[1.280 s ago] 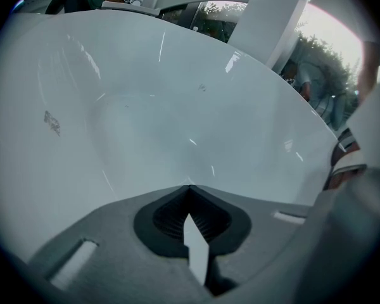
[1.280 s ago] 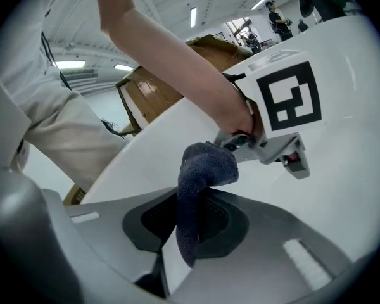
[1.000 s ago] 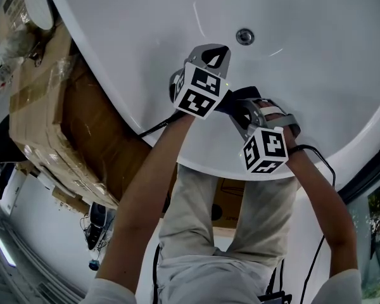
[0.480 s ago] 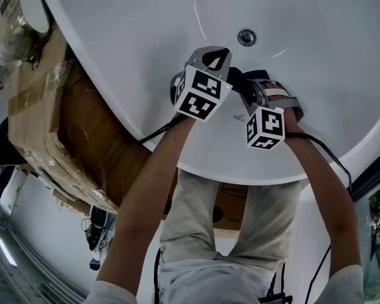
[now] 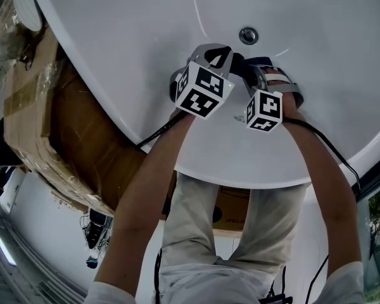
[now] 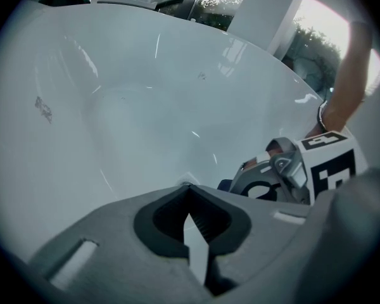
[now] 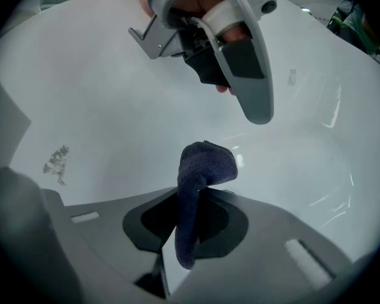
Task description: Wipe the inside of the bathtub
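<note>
Right gripper view showed the right gripper [image 7: 191, 201] clamped on a dark blue cloth [image 7: 204, 163], whose bunched end poked past the jaws toward the white inside of the bathtub [image 7: 101, 106]. Just beside it, the left gripper [image 6: 189, 192] was closed with nothing in it.

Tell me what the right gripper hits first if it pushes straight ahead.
Likely the bathtub's inner wall, touched first by the dark cloth the right gripper holds. The left gripper sits above that line; depth is unclear.

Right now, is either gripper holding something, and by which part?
The right gripper holds a dark cloth, pinched along its length, with the bunched end poking out past the tips. The left gripper is shut on nothing.
</note>
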`<state>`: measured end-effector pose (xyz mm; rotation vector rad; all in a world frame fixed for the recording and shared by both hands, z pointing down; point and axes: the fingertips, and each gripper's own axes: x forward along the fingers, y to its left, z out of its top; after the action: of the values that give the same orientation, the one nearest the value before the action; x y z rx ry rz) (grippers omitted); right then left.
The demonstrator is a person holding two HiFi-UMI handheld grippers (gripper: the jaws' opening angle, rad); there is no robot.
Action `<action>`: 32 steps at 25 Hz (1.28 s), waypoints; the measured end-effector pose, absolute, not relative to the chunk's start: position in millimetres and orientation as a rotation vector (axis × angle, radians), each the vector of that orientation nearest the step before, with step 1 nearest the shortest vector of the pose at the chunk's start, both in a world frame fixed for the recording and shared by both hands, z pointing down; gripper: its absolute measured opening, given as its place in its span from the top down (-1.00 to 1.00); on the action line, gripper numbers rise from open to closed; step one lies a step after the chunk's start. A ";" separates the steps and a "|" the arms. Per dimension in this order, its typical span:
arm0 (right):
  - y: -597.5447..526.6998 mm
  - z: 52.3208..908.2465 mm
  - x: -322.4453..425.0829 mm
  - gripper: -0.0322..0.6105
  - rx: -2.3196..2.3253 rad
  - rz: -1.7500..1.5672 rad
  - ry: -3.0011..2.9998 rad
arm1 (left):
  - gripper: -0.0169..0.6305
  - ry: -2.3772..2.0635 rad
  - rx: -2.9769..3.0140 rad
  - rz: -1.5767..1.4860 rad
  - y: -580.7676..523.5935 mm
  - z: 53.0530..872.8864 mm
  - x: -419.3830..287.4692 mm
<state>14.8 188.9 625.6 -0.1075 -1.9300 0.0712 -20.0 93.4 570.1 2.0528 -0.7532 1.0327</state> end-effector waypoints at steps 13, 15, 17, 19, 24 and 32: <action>176.8 680.6 13.3 0.73 -0.217 -0.009 -1.858 | 0.96 -0.691 2.077 1.054 106.2 582.0 -13.6; 172.5 688.2 14.5 0.73 -0.222 -0.023 -1.851 | 0.96 -0.681 2.084 1.062 105.7 585.3 -15.4; 171.4 693.9 15.5 0.73 -0.236 -0.031 -1.847 | 0.96 -0.669 2.087 1.067 106.1 587.4 -17.2; 171.6 699.4 16.6 0.73 -0.238 -0.015 -1.841 | 0.96 -0.660 2.084 1.076 107.1 590.0 -19.9; 172.0 716.5 23.2 0.73 -0.226 0.062 -1.821 | 0.96 -0.663 2.070 1.077 105.4 596.3 -22.2; 180.0 739.0 35.3 0.71 -0.252 0.184 -1.753 | 0.96 -0.637 2.068 1.074 109.8 603.1 -15.6</action>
<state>35.3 180.0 739.0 -0.2518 -1.7528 0.1843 -15.6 109.8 603.1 2.0683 -0.6367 1.0742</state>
